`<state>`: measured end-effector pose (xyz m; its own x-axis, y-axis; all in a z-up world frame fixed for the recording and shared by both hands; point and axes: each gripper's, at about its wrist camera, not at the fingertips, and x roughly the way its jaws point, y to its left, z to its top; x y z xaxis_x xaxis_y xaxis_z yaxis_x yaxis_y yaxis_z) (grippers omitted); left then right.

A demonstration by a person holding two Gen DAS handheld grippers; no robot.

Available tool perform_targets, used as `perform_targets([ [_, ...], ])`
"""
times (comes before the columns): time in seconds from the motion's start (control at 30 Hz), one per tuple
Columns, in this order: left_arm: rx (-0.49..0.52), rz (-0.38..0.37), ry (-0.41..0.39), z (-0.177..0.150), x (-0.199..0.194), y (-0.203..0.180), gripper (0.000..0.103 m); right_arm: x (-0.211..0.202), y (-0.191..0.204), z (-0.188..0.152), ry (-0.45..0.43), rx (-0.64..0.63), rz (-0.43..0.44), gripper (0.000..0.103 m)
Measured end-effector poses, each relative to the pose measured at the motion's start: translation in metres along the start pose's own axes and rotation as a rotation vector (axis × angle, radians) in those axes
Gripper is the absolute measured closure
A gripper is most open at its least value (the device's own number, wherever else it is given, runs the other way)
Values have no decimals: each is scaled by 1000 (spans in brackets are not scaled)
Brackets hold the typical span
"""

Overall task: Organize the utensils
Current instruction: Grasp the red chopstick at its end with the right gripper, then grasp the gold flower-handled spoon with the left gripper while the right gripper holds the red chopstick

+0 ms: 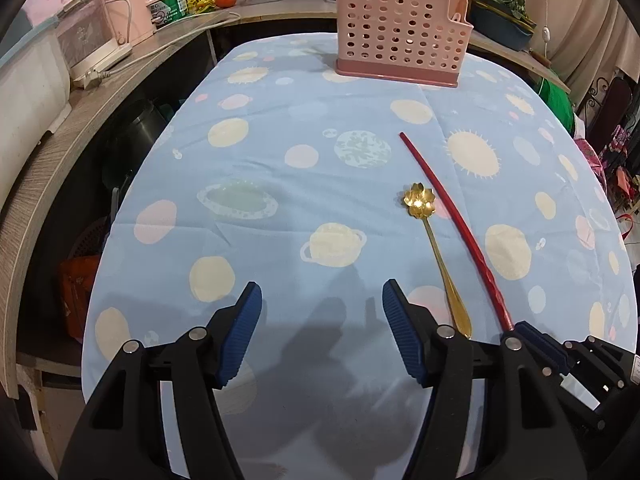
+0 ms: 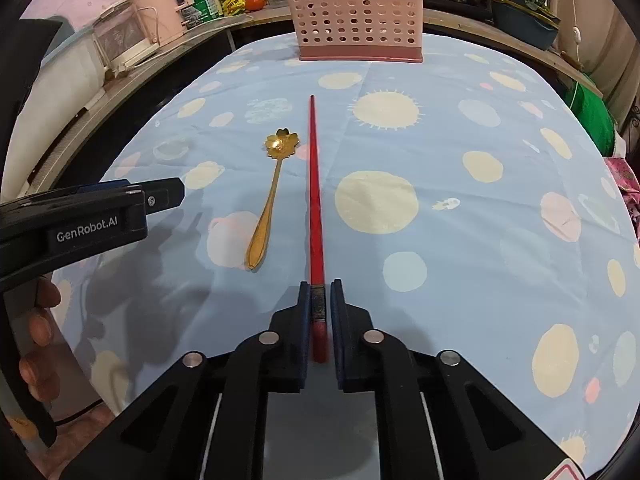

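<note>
Kitchen counters with appliances ring a table under a blue planet-print cloth (image 1: 280, 128). We see a pink perforated utensil basket (image 1: 400, 36) upright at the far edge. Mid-cloth lie a red chopstick (image 2: 315, 184) and, just beside it on its left, a gold flower-bowled spoon (image 2: 272, 196), not touching. Our right gripper (image 2: 320, 292) is clamped on the chopstick's near end, the stick running straight out between the pads. Our left gripper (image 1: 322, 300) hovers above bare cloth, fingers apart, nothing between them.
</note>
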<state>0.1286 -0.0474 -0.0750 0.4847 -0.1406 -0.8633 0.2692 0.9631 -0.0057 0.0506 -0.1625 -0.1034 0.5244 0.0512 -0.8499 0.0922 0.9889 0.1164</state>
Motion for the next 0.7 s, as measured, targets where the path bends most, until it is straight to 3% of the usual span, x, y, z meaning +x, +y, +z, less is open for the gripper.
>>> perform_targets([
  [0.13, 7, 0, 5, -2, 0, -6, 43, -3, -11, 0, -14, 36, -14, 96],
  [0.3, 24, -20, 15, -3, 1, -17, 31, -12, -27, 4, -42, 89, -26, 96],
  [0.7, 96, -100, 59, -9, 12, -52, 31, -15, -43, 6, -44, 125, -11, 96],
])
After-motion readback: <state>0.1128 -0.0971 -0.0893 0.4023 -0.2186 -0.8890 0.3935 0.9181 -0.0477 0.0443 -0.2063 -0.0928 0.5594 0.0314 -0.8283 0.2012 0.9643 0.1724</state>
